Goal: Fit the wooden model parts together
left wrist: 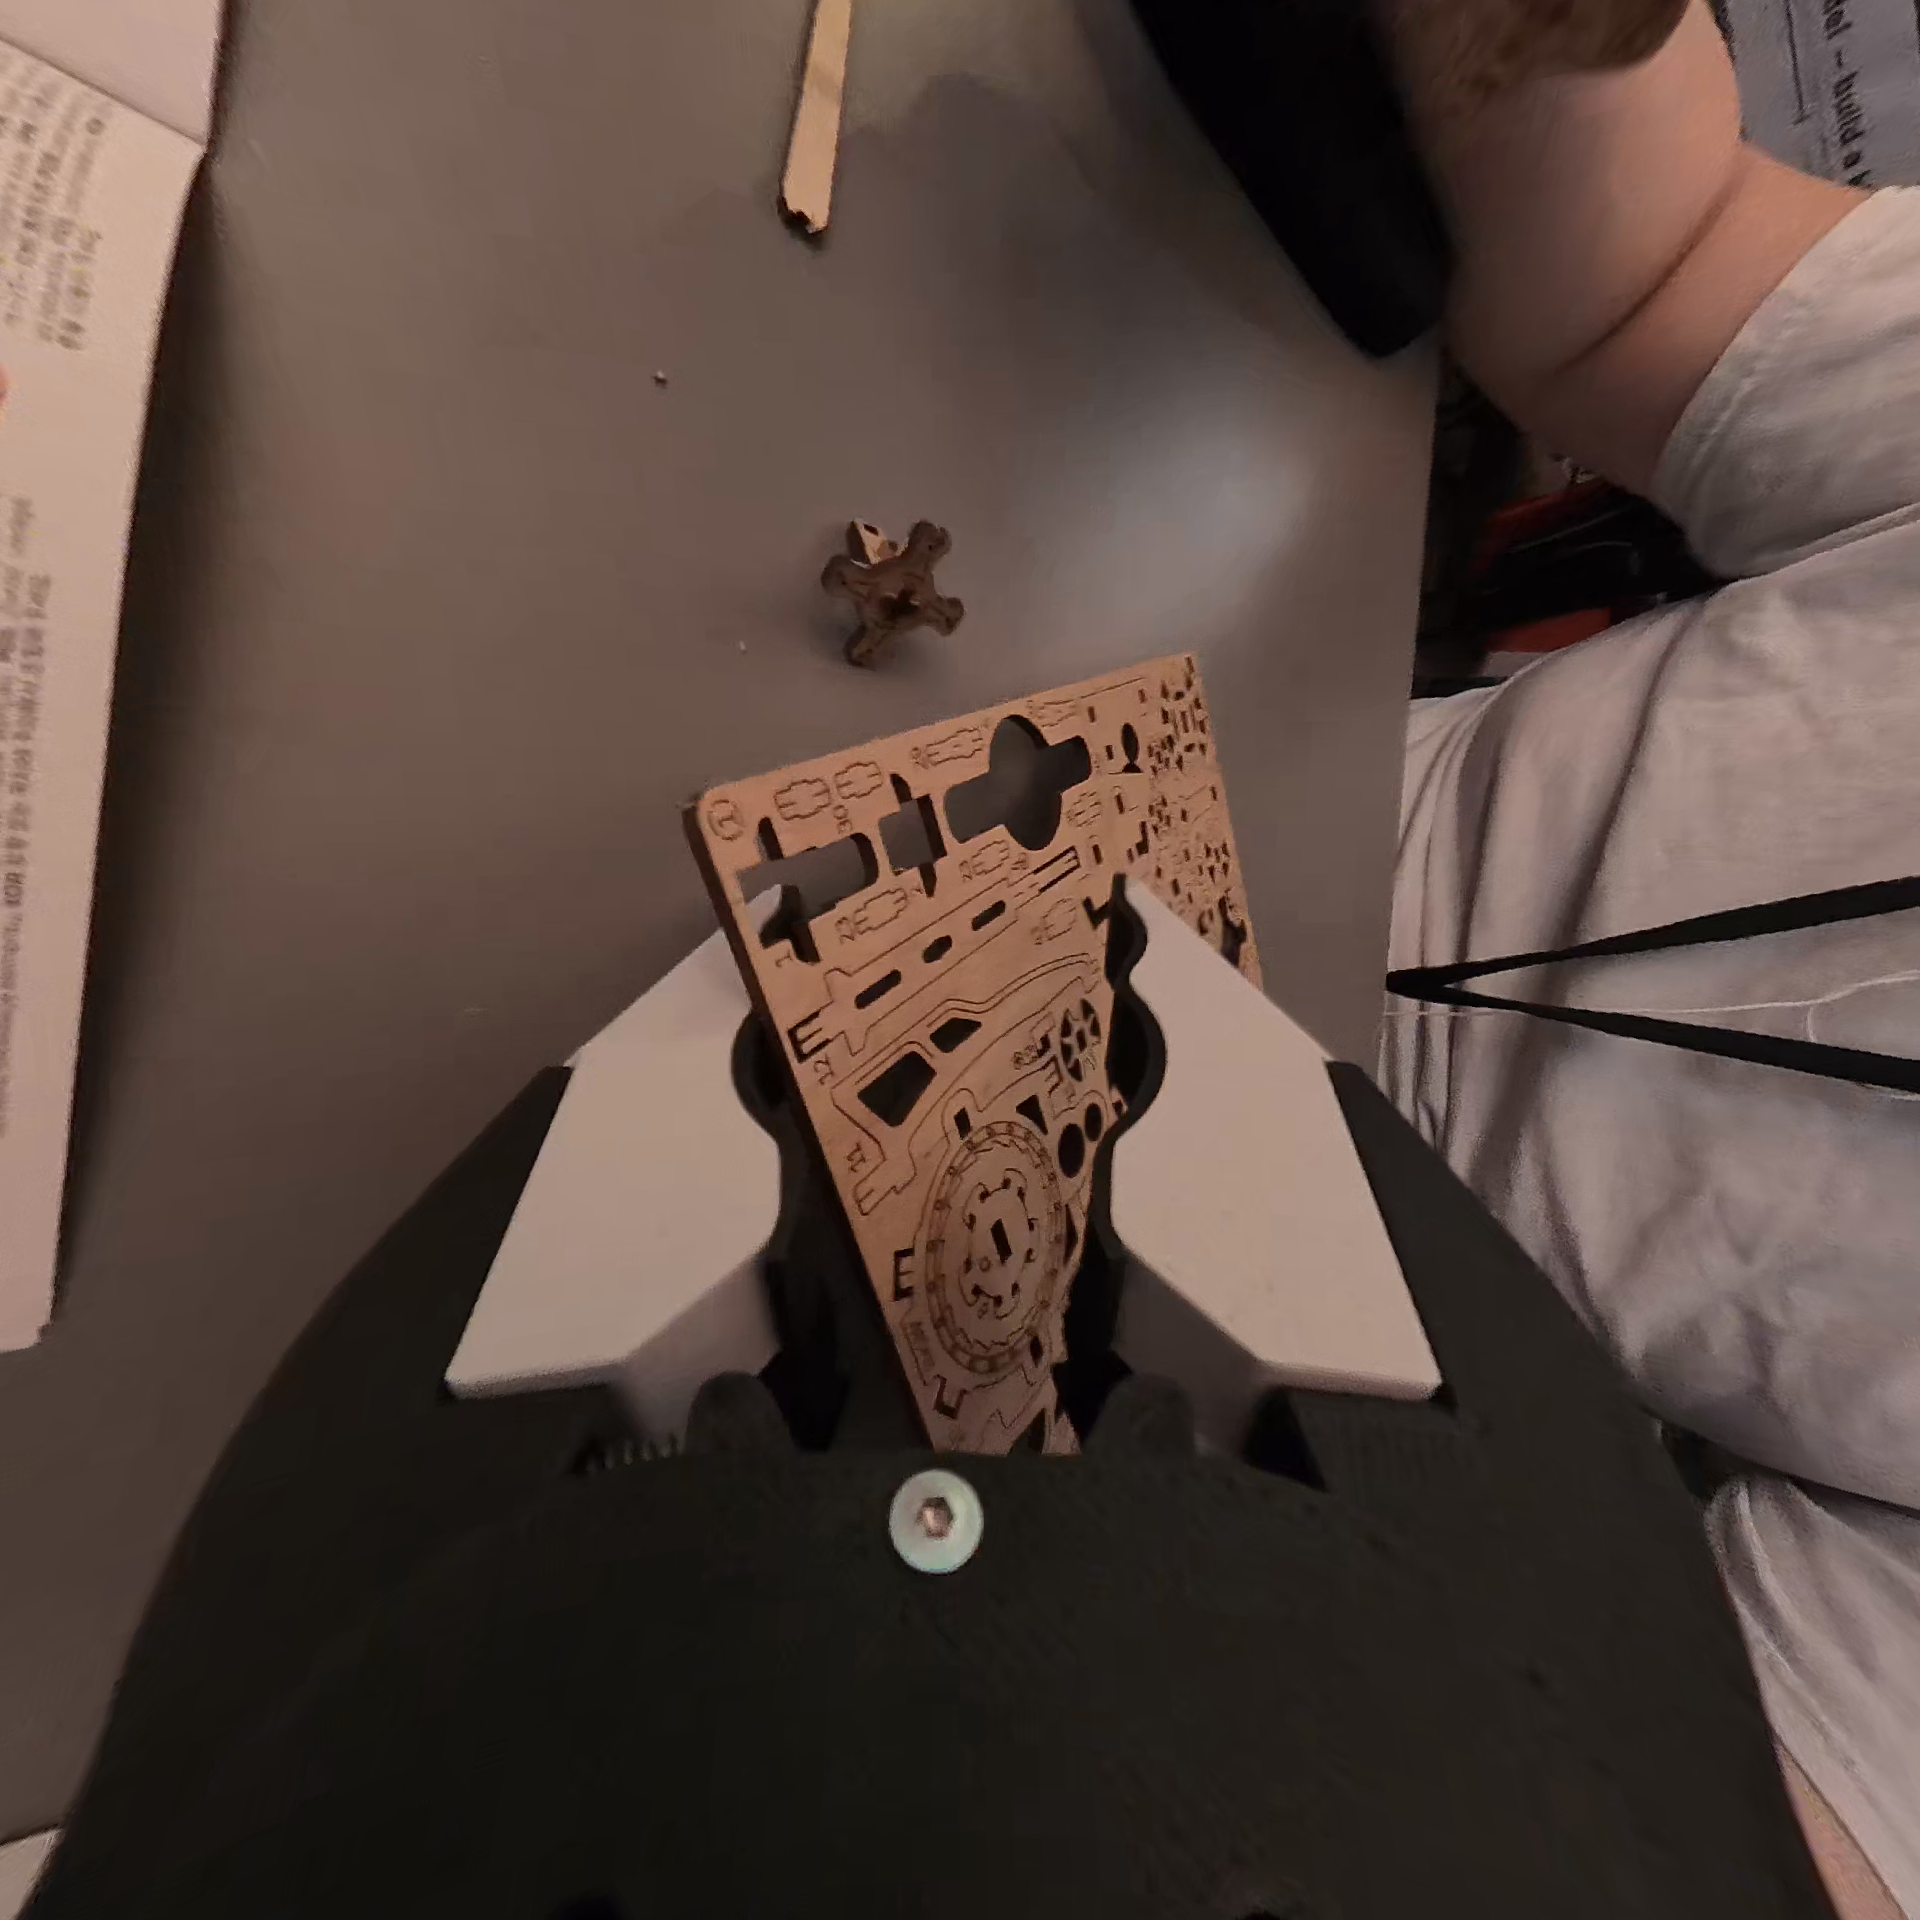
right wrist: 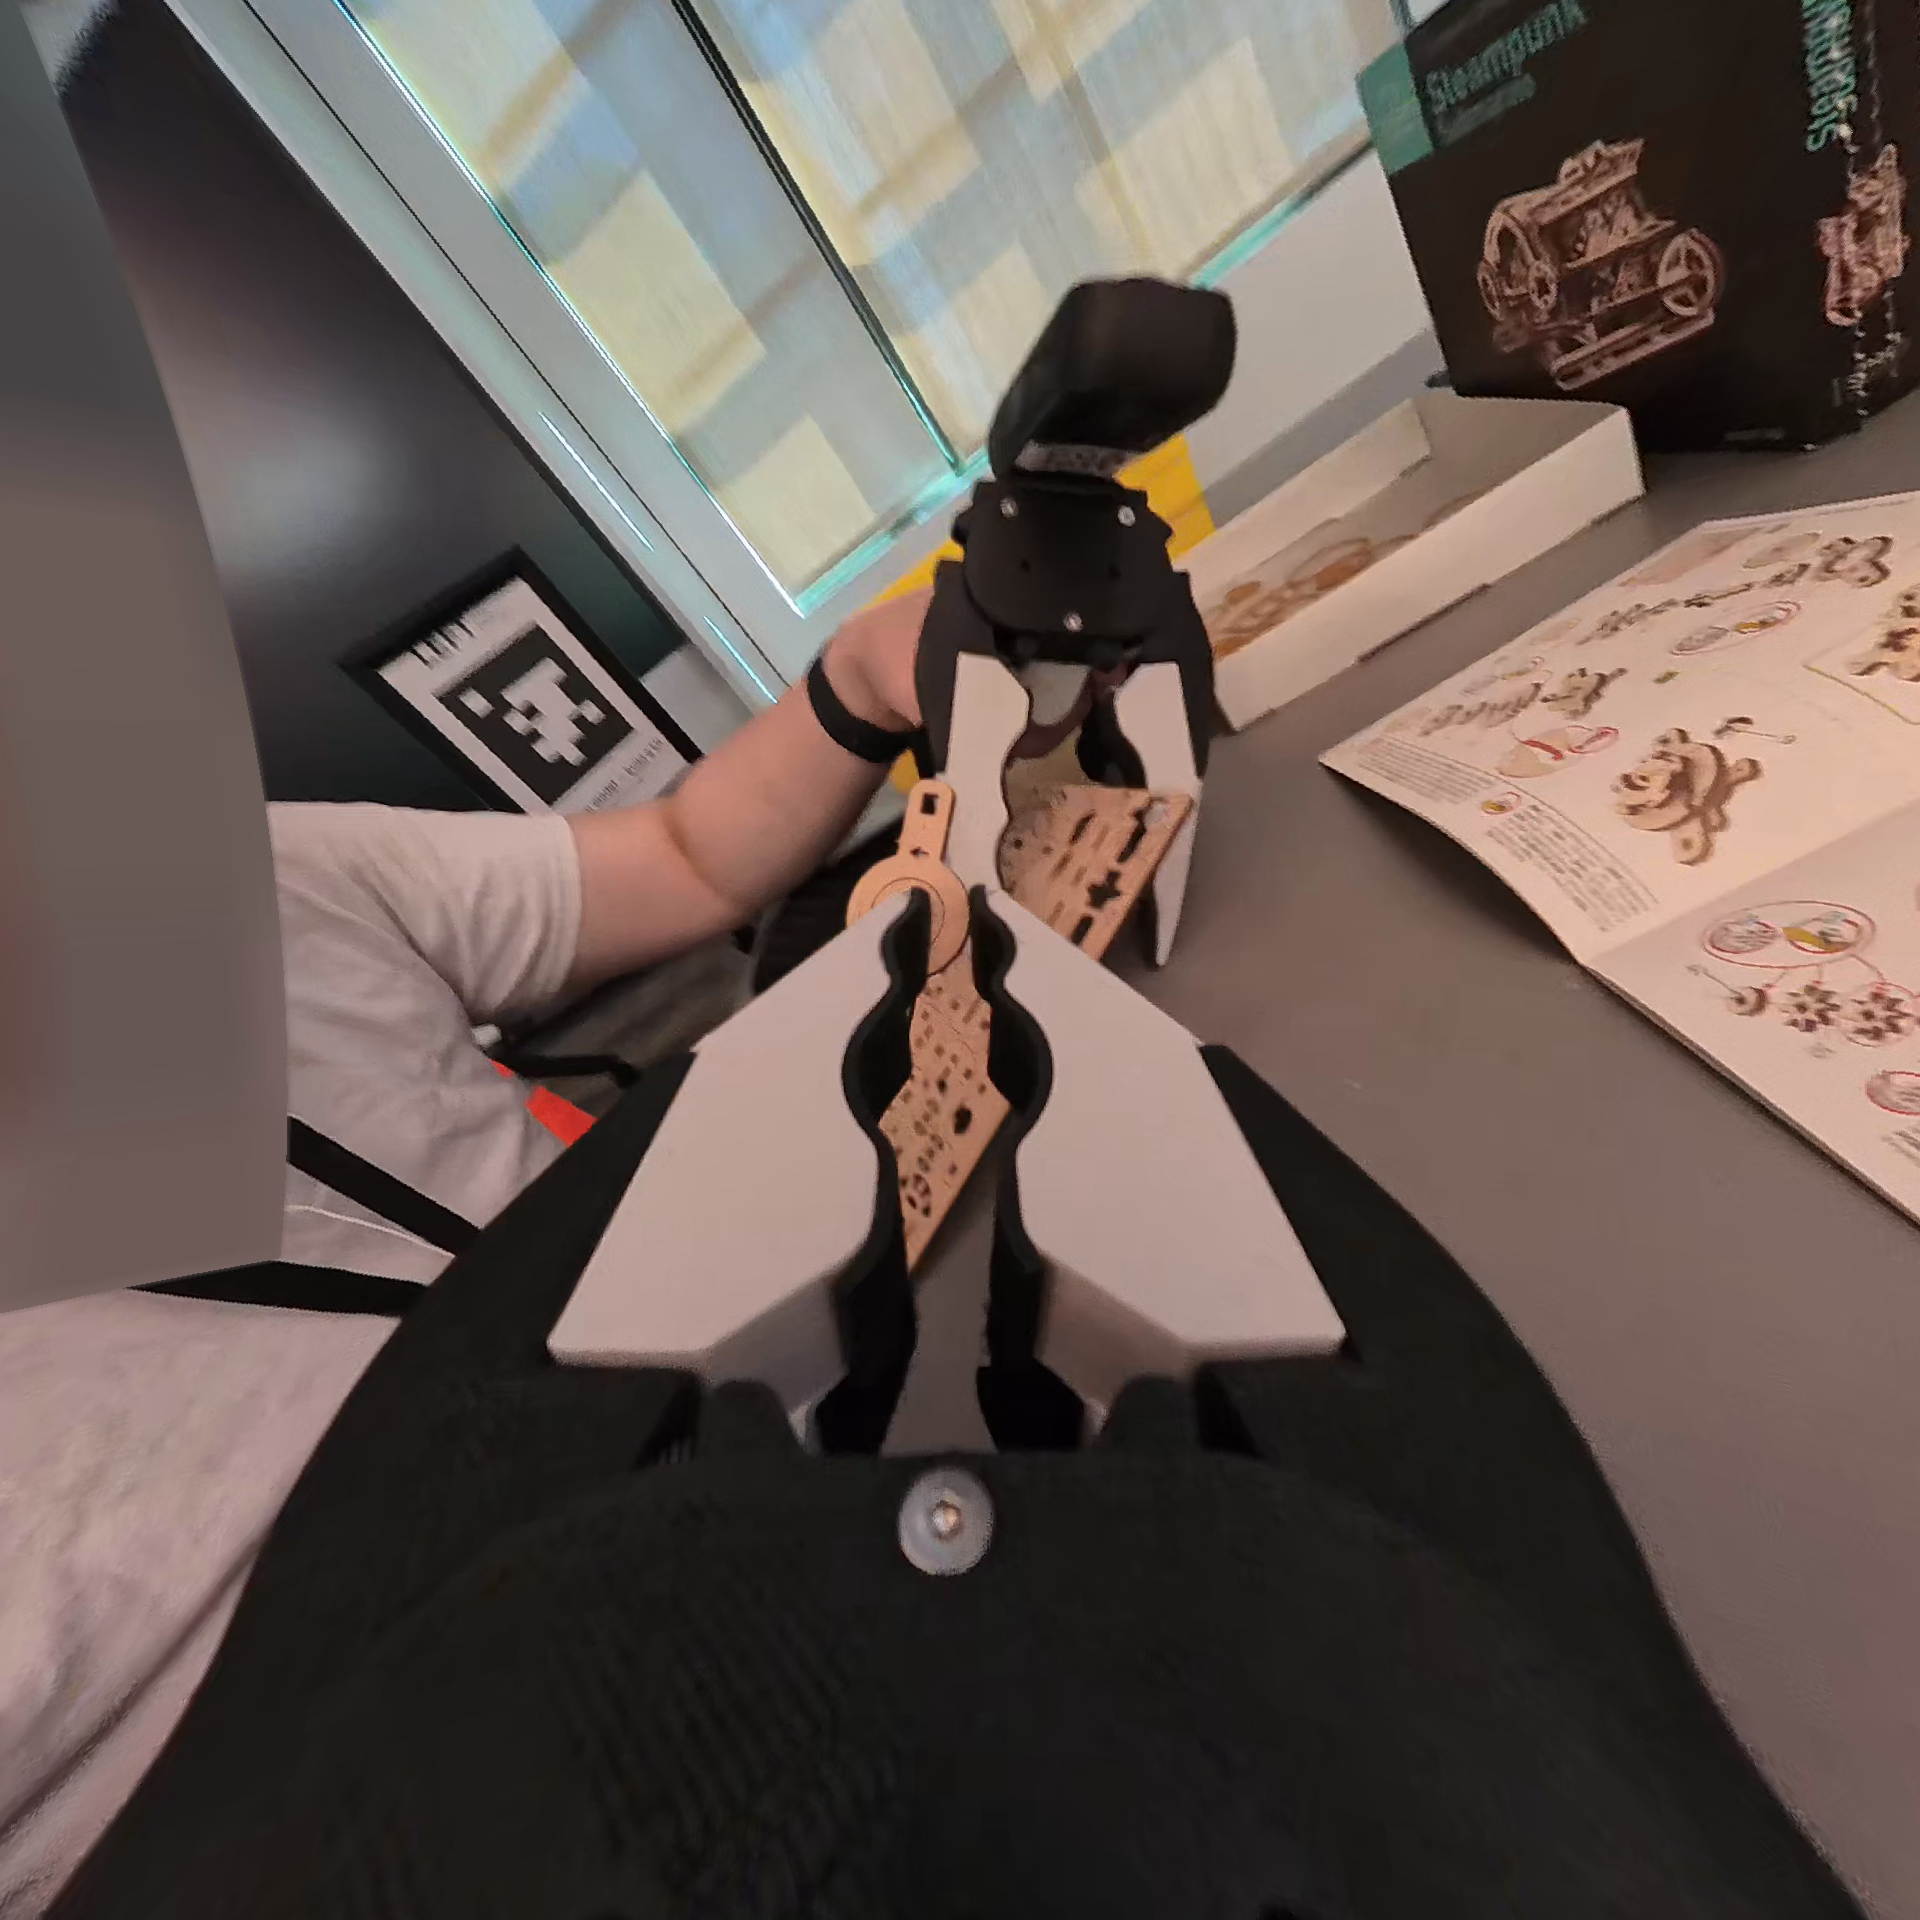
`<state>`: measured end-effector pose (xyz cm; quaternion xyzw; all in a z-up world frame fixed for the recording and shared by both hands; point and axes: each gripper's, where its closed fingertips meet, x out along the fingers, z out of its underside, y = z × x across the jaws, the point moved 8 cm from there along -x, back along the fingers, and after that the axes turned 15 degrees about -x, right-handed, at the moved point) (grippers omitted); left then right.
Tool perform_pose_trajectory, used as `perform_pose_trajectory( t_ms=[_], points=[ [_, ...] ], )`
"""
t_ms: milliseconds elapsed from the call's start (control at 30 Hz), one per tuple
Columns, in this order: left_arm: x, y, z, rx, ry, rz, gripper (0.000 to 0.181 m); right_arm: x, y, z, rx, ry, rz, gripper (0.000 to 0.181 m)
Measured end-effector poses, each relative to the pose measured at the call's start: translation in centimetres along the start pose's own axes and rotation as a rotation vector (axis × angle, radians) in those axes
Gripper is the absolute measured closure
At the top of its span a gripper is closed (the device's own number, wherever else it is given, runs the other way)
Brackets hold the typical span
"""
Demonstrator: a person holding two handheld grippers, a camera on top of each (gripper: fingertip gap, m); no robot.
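My left gripper (left wrist: 940, 914) is shut on a laser-cut wooden sheet (left wrist: 966, 997) with several cut-out holes, holding it tilted over the grey table (left wrist: 468, 727). It also shows in the right wrist view (right wrist: 1070, 914), with the sheet (right wrist: 1101, 862) between its white fingers. My right gripper (right wrist: 948, 904) is shut on a small round wooden part with a tab (right wrist: 920, 862), held just left of the sheet and the left gripper. A small dark cross-shaped wooden assembly (left wrist: 894, 592) lies on the table beyond the sheet.
A wooden strip (left wrist: 816, 114) lies at the far edge. An open instruction booklet (right wrist: 1662, 831) lies right, a white tray of wooden sheets (right wrist: 1403, 540) and the dark kit box (right wrist: 1662, 208) behind it. The person's arm (right wrist: 727, 821) and shirt are on the left.
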<state>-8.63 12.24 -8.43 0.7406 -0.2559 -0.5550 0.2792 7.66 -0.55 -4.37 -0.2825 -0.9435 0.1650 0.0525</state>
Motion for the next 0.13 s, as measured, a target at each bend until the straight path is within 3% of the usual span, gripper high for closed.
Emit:
perform_pose_trajectory(
  t_ms=[133],
  points=[
    [0.18,0.46,0.22,0.058,-0.050,-0.033,0.123,-0.05,-0.20,-0.55,0.139,0.160,-0.151,0.176]
  ],
)
